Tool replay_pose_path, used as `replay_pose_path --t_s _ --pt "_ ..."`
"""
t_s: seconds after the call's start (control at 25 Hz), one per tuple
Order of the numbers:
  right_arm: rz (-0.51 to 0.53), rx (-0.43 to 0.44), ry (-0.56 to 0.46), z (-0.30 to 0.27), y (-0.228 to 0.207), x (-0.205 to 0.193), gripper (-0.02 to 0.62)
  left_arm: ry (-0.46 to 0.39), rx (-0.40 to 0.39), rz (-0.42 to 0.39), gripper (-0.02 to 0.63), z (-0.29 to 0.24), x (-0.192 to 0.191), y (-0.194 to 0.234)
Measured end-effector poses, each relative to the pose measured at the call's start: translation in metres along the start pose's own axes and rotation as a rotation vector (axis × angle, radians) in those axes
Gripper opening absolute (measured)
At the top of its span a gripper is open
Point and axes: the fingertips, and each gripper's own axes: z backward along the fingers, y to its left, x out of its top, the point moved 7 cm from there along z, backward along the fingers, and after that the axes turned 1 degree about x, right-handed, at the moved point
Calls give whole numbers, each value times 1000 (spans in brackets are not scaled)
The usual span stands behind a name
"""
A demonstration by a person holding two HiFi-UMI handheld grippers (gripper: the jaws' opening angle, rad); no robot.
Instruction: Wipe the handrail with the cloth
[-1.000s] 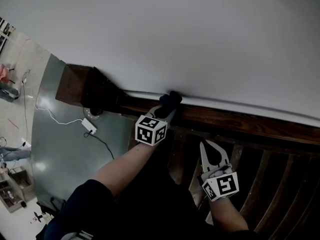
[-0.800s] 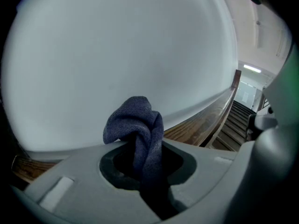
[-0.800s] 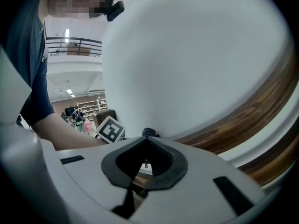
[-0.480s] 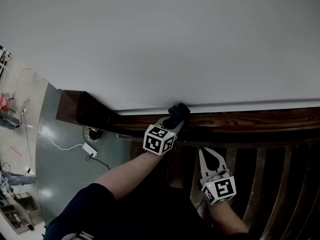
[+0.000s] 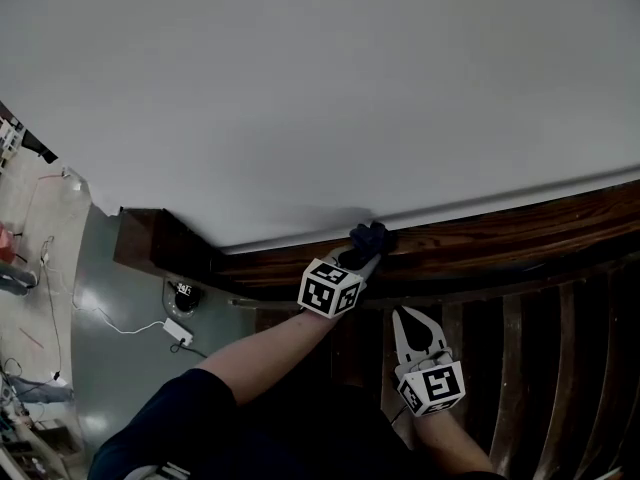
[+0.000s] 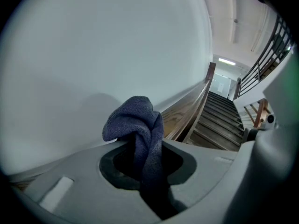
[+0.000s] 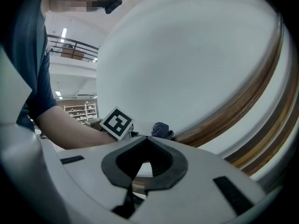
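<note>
A dark blue cloth sits bunched on the brown wooden handrail that runs along the white wall. My left gripper is shut on the cloth, which fills its jaws and bulges out ahead in the left gripper view, the cloth lying against the handrail. My right gripper hangs below the rail over the balusters, jaws shut with nothing between them. In the right gripper view the cloth shows beside the left gripper's marker cube, with the handrail curving up to the right.
A white wall fills the upper head view. Dark balusters stand under the rail. A newel post ends the rail at the left. On the grey floor below lies a white power adapter with a cable. Stairs descend ahead.
My left gripper has slid the cloth rightward along the handrail. The right gripper has kept pace below it, still shut.
</note>
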Motion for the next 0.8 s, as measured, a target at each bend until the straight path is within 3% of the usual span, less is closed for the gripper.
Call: replay_pose_path --t_s 0.28,0.8 --pt "22 12 -50 9 13 16 9 -43 -27 -25 83 37 17 -23" --pt "44 117 -97 7 68 41 8 -144 -99 -31 82 177 32 -65"
